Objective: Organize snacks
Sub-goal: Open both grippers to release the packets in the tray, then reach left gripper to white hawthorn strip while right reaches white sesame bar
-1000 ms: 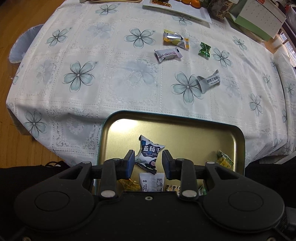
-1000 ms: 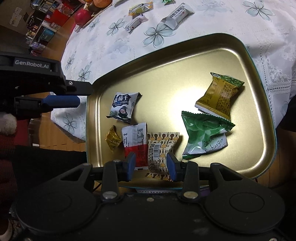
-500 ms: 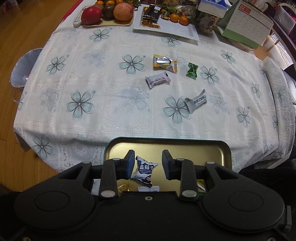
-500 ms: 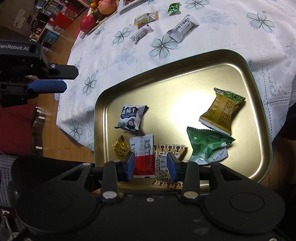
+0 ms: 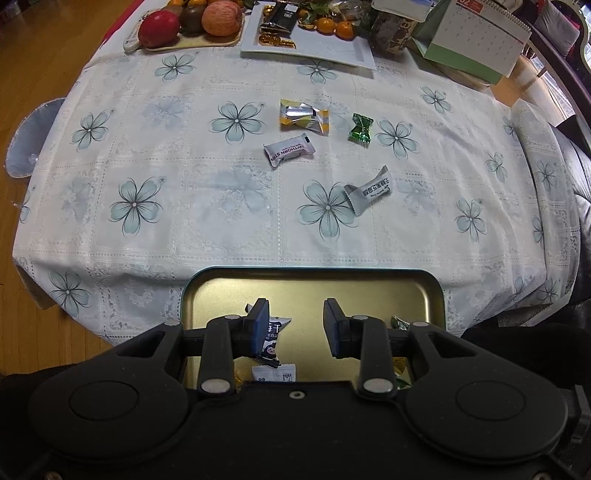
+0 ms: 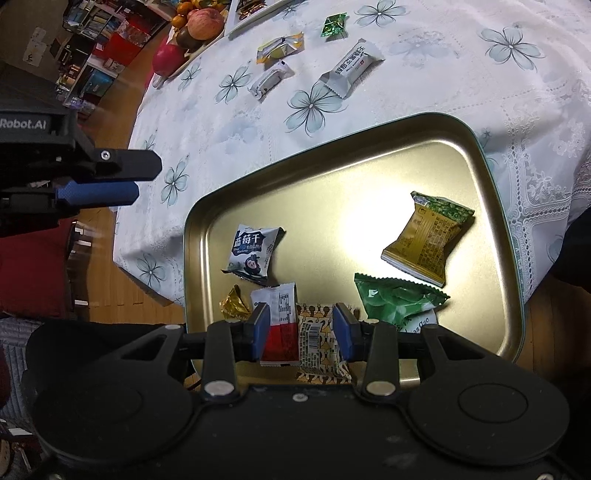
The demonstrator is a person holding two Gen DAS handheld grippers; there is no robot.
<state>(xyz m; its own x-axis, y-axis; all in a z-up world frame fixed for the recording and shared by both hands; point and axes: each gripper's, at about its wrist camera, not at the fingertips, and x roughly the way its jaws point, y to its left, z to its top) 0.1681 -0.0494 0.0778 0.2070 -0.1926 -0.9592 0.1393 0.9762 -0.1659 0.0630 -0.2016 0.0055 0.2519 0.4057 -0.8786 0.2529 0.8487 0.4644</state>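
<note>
A gold metal tray sits at the table's near edge. In it lie a blue-and-white packet, a gold candy, a red-and-white packet, a patterned packet, a green packet and an olive packet. On the cloth farther off lie a yellow-silver packet, a green candy, a white bar and a grey-white packet. My left gripper hangs open above the tray's left side, holding nothing. My right gripper is open over the tray's near edge, clear of the packets below.
A floral tablecloth covers the table. At its far edge stand a tray of apples, a white plate with oranges and sweets and a desk calendar. Wooden floor lies to the left, a dark seat to the right.
My left gripper has risen away from the tray, so more of the table shows. The blue-and-white packet stays lying in the tray. My right gripper has drawn back slightly.
</note>
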